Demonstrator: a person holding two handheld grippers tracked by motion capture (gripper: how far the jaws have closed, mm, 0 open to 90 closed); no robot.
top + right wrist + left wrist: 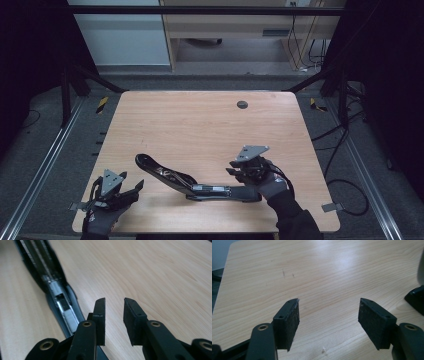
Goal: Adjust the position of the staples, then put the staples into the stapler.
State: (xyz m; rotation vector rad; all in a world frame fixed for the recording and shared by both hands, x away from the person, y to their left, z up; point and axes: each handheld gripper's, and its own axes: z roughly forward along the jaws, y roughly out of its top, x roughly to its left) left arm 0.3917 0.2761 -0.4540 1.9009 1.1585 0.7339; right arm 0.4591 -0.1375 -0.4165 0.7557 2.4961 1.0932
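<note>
- The wooden table carries one large thing, a black stapler swung wide open, lying near the front edge between the two hands
- Its lid arm rises tilted toward the left, while its base lies flat on the wood; the staple channel lies uncovered, with a pale metal piece in it, though whether staples are loaded is too blurred to tell
- The right gripper sits at the stapler's right end, just above the base; its jaws stand a little apart with bare wood between them, pinching nothing
- The left gripper rests at the front left corner, well apart from the stapler; its jaws are spread wide over bare table
- A dark thing is cut off at the right edge of the left gripper view, too little showing to name
- A small round grommet sits far back on the table
</note>
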